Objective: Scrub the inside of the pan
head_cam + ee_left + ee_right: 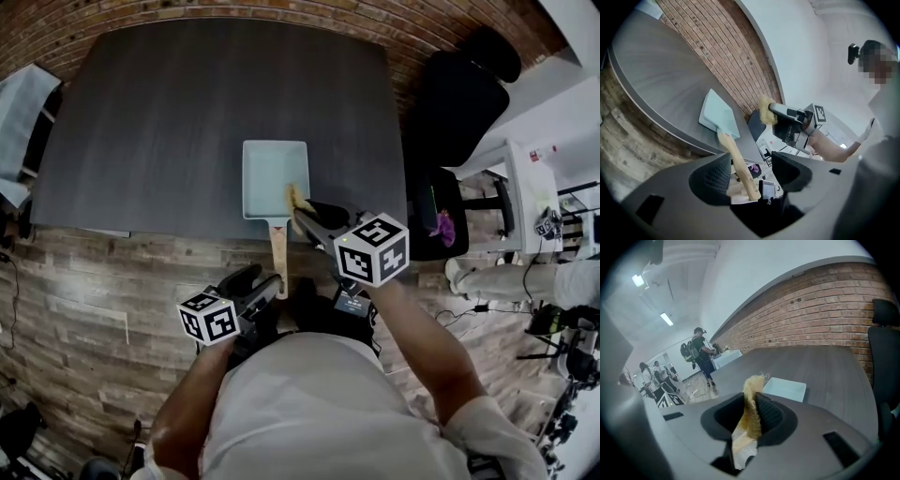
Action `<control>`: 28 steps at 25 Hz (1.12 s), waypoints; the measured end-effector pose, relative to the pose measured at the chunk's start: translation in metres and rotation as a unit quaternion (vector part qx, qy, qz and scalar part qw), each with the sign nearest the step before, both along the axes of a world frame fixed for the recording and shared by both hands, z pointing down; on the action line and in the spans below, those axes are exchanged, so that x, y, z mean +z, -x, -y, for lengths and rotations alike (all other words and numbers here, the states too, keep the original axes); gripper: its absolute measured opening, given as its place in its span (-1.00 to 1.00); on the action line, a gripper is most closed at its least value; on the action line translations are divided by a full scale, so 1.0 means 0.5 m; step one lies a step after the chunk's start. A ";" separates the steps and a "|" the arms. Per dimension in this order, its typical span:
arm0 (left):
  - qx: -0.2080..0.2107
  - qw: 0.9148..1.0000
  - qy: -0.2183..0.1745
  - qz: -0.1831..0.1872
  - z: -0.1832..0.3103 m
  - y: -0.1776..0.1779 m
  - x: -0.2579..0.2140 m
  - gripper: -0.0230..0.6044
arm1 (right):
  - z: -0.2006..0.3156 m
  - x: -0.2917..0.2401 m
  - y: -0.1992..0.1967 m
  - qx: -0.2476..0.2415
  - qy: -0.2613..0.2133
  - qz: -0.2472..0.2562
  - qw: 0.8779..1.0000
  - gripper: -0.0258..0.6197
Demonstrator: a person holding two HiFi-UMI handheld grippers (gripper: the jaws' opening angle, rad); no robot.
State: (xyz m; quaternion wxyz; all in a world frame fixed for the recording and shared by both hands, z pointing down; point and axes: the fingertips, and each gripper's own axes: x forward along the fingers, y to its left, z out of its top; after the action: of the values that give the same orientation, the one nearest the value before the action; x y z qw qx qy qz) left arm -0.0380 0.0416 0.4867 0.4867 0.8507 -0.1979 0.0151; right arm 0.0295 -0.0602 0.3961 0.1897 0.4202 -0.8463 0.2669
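In the head view, the pan [275,173] lies at the near edge of the table [169,112], its wooden handle [278,251] pointing back at me. My right gripper [302,217] carries the scrub pad [298,198] at the pan's near right corner. My left gripper [261,286] hovers at the handle's near end.

In the left gripper view, the jaws stand apart. The handle runs between them, but neither pad presses on it.

In the right gripper view, the jaws are clenched on the pad, with the pan just beyond.

I judge this to be the set-up for scrubbing. Next I should clamp the left jaws on the handle to steady the pan, then lower the pad onto its floor.
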 end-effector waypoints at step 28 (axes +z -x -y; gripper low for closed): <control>0.117 0.986 0.095 0.065 -0.013 -0.111 0.101 -0.39 | 0.294 0.225 0.066 -0.071 0.032 -0.127 0.989 -0.66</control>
State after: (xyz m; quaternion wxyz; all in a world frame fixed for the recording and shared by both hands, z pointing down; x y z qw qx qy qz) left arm 0.0175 0.0481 0.5370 0.5463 0.8151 -0.1260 0.1463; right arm -0.0033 -0.2073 0.5085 0.3277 0.3829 -0.8341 0.2243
